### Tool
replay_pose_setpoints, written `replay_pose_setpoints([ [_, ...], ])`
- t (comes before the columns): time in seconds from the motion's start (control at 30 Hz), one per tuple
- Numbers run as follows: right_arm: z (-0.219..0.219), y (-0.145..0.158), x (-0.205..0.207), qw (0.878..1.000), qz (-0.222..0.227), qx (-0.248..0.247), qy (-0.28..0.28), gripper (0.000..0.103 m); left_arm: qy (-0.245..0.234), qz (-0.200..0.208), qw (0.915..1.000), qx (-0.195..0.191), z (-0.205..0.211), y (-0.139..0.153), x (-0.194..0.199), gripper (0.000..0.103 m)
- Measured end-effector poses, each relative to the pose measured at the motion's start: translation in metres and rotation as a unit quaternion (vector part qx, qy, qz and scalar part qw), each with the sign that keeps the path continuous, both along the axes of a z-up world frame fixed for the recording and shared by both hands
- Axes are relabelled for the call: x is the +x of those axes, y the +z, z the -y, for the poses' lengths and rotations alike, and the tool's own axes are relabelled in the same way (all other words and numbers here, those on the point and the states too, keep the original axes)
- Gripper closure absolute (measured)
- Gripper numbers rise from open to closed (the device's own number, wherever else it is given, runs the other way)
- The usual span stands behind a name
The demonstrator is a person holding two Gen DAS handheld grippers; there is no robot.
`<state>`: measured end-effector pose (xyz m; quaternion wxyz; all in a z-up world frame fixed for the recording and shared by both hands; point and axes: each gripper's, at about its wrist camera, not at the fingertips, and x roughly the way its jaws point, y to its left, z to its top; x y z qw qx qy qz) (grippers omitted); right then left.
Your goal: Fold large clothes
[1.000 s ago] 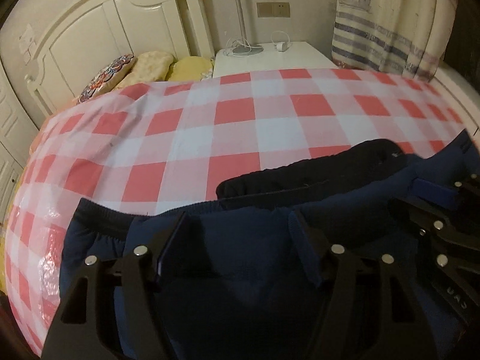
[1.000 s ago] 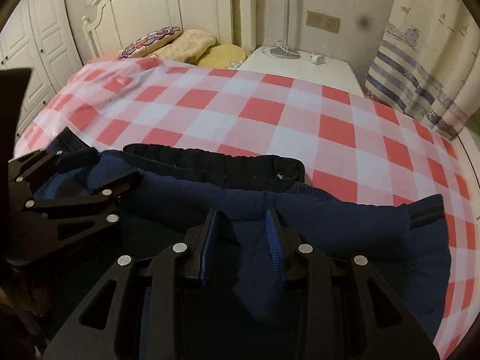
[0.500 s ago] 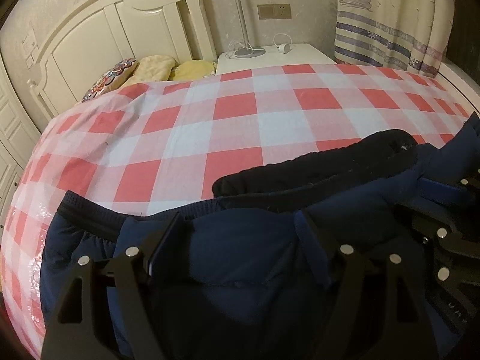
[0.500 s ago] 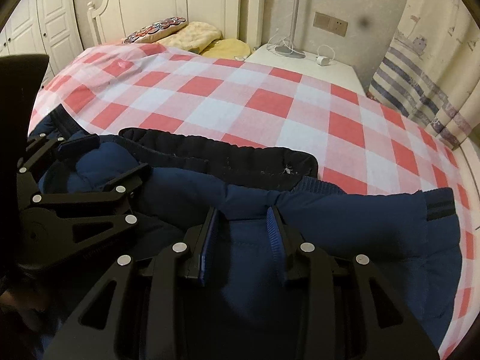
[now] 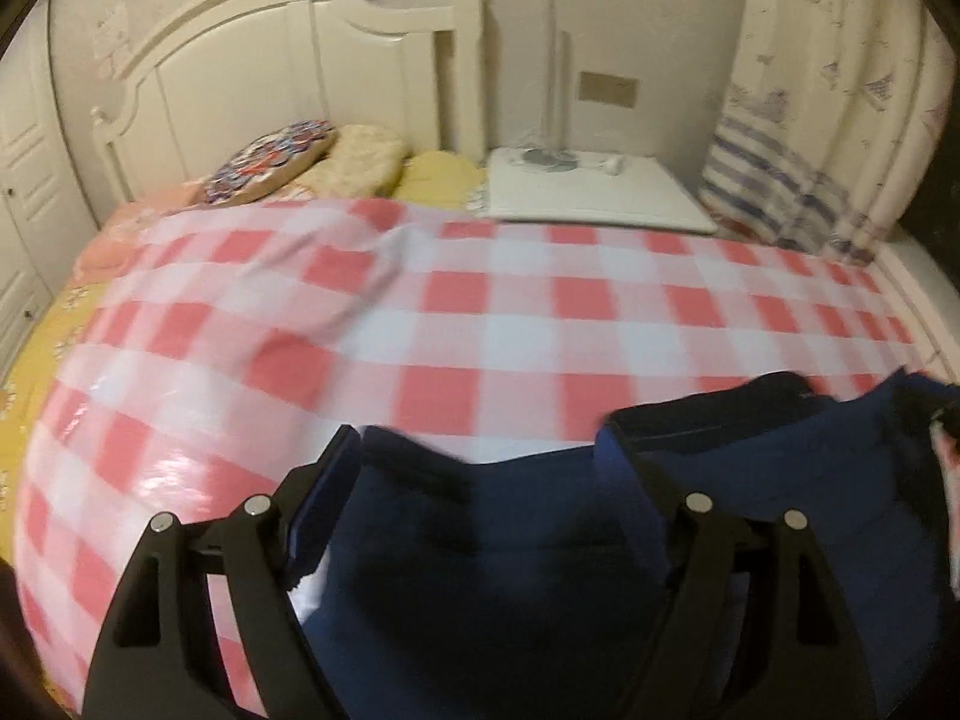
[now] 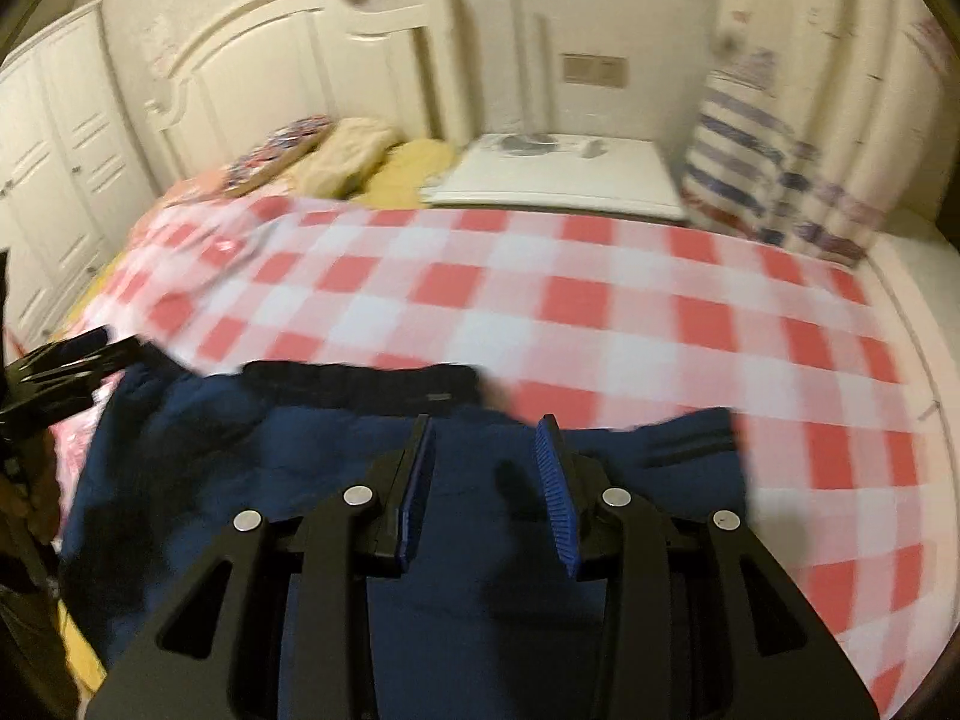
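At nine o'clock in the right wrist view the left gripper (image 6: pixel 57 369) shows only as a dark blur at the frame's edge, beside the navy garment (image 6: pixel 336 480). In its own view the left gripper (image 5: pixel 480 456) stands with its jaws wide and opening; the garment's cloth lies between and under them, and the pads do not press on it, so it is released. The garment (image 5: pixel 510 570) fills six o'clock of that view, its black ribbed band (image 5: pixel 720 414) toward three o'clock, all spread on the red-and-white checked cover (image 5: pixel 480 312) of the bed.

Toward twelve o'clock stand the white headboard (image 5: pixel 270 60), three pillows (image 5: pixel 360 156) and a white nightstand (image 5: pixel 594 198); at two o'clock hangs a striped curtain (image 5: pixel 798 180). No writing can be read anywhere; the frames are blurred.

The right gripper (image 6: pixel 486 462) sits at six o'clock of its view, jaws narrowly parted, blue pads (image 6: pixel 555 492) over the garment. Whether they pinch cloth I cannot tell.
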<state>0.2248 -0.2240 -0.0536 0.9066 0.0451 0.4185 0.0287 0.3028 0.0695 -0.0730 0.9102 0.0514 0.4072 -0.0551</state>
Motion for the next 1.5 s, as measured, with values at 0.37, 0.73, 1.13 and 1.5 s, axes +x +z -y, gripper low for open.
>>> replay_pose_setpoints([
  [0.37,0.041,-0.071,0.017,0.998,-0.054,0.014,-0.029,0.063,0.029,-0.103,0.9931,-0.049,-0.042,-0.081,0.031,0.011],
  [0.73,0.059,-0.078,0.010,0.995,-0.026,0.094,-0.036,0.062,0.045,-0.081,0.9938,-0.061,-0.044,-0.082,0.026,0.008],
  [1.13,-0.015,-0.014,-0.019,0.999,0.023,-0.013,0.019,0.041,-0.035,0.050,0.9980,0.014,0.012,-0.006,-0.027,0.009],
  [1.5,-0.045,-0.068,0.009,0.997,-0.050,-0.006,0.059,0.034,-0.048,-0.057,0.9972,-0.013,0.020,-0.070,0.012,0.004],
])
